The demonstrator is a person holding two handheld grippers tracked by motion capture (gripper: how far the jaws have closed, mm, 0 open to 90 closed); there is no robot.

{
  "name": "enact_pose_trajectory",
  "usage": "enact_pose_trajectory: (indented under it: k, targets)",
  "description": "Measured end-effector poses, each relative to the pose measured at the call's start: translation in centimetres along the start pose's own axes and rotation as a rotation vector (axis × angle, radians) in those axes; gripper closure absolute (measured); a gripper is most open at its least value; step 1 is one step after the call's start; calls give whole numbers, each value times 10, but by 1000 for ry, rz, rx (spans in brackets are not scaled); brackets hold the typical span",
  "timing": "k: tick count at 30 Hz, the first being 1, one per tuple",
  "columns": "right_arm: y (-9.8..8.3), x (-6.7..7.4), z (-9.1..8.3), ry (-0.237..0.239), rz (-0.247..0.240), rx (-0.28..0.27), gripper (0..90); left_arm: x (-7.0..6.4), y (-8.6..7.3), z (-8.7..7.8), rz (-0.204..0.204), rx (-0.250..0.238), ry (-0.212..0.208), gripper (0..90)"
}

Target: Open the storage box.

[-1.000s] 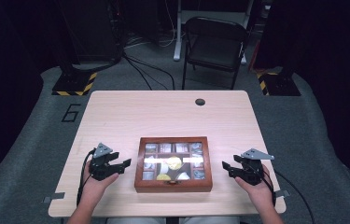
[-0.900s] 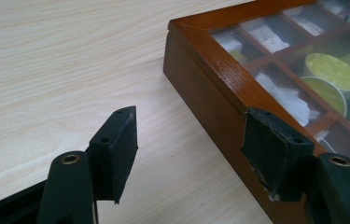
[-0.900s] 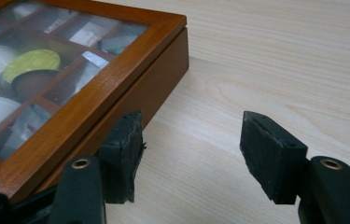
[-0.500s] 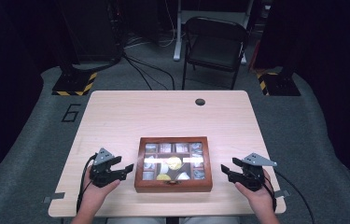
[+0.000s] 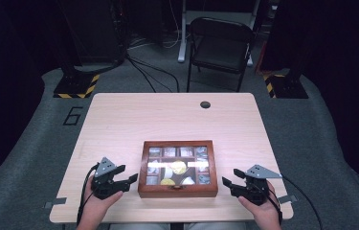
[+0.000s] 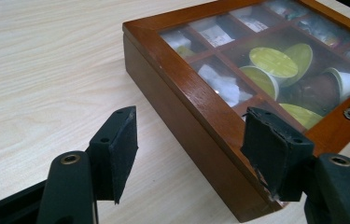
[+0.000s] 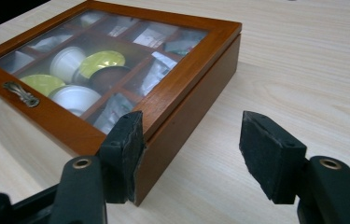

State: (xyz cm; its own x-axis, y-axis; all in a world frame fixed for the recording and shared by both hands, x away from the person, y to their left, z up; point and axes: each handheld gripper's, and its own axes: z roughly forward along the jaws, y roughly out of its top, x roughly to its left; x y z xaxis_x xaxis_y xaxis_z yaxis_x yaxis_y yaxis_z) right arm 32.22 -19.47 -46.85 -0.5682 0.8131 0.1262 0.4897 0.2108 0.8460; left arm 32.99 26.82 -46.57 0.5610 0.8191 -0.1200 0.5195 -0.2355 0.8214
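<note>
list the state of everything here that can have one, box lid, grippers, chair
wooden box: glass lid shut, latch at the front, flat on the table.
coffee pods: inside the box, under the lid.
left hand-held gripper: jaws open, holding nothing, beside the box.
right hand-held gripper: jaws open, holding nothing, beside the box.
folding chair: unfolded, upright behind the table.

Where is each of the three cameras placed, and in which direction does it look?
High view: above the person's side of the table, looking forward and down; both hands and forearms enter from the bottom, left gripper and right gripper flanking the wooden box.
Left gripper view: rides on the left gripper, facing the box's near left corner; its two black jaws show.
Right gripper view: rides on the right gripper, facing the box's near right corner; its jaws show.
Shared: all show the glass-lidded box and table.
</note>
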Motion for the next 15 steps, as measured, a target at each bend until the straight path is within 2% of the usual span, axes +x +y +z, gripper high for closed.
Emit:
enact_pose_trajectory:
  k: [4,11,15]
  targets:
    - [-2,4,-1,20,0,7,420,-5,-3,-1,1,-8,-9,354]
    - [-2,10,3,31,-46,33,421,-14,-6,0,23,1,-41,355]
    - [-3,14,6,50,-68,40,415,-16,-7,0,15,14,-54,356]
